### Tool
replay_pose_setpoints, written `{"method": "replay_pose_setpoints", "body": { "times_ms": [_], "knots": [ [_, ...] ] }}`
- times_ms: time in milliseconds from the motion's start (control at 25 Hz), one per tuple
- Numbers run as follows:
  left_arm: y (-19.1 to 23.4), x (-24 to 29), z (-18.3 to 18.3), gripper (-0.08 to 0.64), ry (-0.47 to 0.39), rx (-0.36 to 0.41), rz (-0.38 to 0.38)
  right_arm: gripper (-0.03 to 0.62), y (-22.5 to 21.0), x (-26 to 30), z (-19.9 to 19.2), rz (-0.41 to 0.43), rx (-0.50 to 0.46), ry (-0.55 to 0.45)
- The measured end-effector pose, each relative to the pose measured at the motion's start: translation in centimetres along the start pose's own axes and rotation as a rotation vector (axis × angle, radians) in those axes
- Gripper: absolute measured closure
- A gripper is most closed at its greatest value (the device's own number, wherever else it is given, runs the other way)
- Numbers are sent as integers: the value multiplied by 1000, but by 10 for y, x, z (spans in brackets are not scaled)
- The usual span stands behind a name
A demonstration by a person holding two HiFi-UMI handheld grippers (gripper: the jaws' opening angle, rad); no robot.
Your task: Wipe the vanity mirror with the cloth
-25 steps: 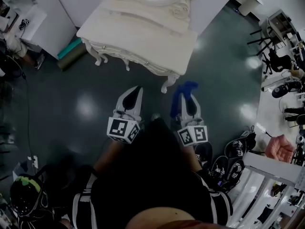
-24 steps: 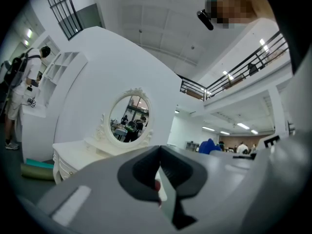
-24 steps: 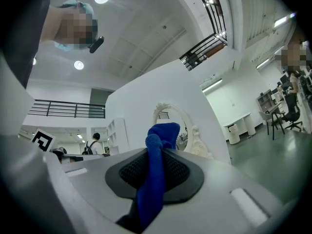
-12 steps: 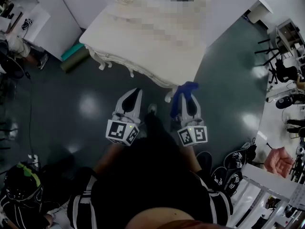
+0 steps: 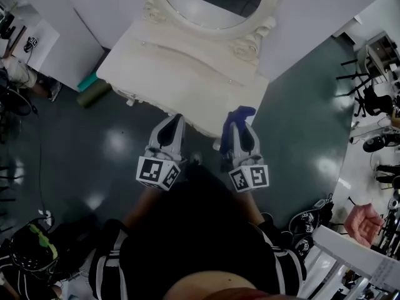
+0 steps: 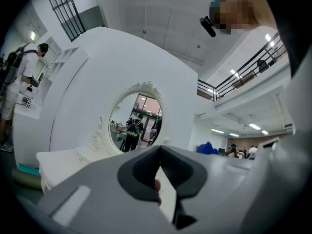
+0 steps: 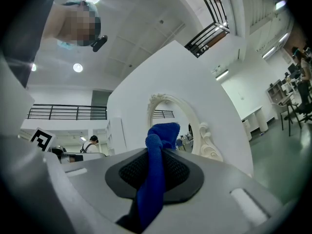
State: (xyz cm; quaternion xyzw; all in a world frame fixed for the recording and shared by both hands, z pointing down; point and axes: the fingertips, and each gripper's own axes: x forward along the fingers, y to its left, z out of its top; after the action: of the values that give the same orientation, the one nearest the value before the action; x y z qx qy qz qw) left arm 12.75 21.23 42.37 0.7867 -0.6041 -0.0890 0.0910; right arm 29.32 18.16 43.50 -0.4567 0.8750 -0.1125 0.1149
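Blue cloth (image 7: 155, 179) is clamped in the right gripper (image 7: 158, 152). Its jaws are clenched on it, a bunched end sticks up past the jaw tips, and the rest runs down between the pads. In the head view the cloth end pokes out ahead of that gripper, right at the front edge of the cream vanity desk (image 5: 181, 74). Left gripper (image 6: 158, 149) is closed with its tips touching and nothing between them. Both grippers sit side by side, a little apart, in front of the person's dark torso (image 5: 200, 230), at the desk's front edge over the dark glossy floor (image 5: 94, 149), marker cubes facing up. The oval vanity mirror (image 5: 209, 8) stands upright at the back of the desk in a carved cream frame (image 5: 253, 42), with a white partition wall (image 5: 300, 17) behind it. Both grippers point toward the mirror but are well apart from the glass, so the cloth is not touching it. In the left gripper view the glass reflects people standing in the room.
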Motion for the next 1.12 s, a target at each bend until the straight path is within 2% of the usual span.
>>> {"method": "replay_pose_setpoints", "body": {
  "times_ms": [200, 560, 880, 1120],
  "knots": [
    [12, 36, 10, 549, -18, 15, 25, 525, -18, 39, 11, 34, 5, -20],
    [26, 66, 34, 549, -41, 13, 41, 525, -31, 74, 17, 24, 28, -43],
    [60, 127, 48, 549, -26, 15, -31, 526, -47, 129, 29, -48, 13, -80],
    [109, 169, 68, 549, -37, 40, -116, 526, -50, 188, 27, -136, -12, -134]
  ]
}}
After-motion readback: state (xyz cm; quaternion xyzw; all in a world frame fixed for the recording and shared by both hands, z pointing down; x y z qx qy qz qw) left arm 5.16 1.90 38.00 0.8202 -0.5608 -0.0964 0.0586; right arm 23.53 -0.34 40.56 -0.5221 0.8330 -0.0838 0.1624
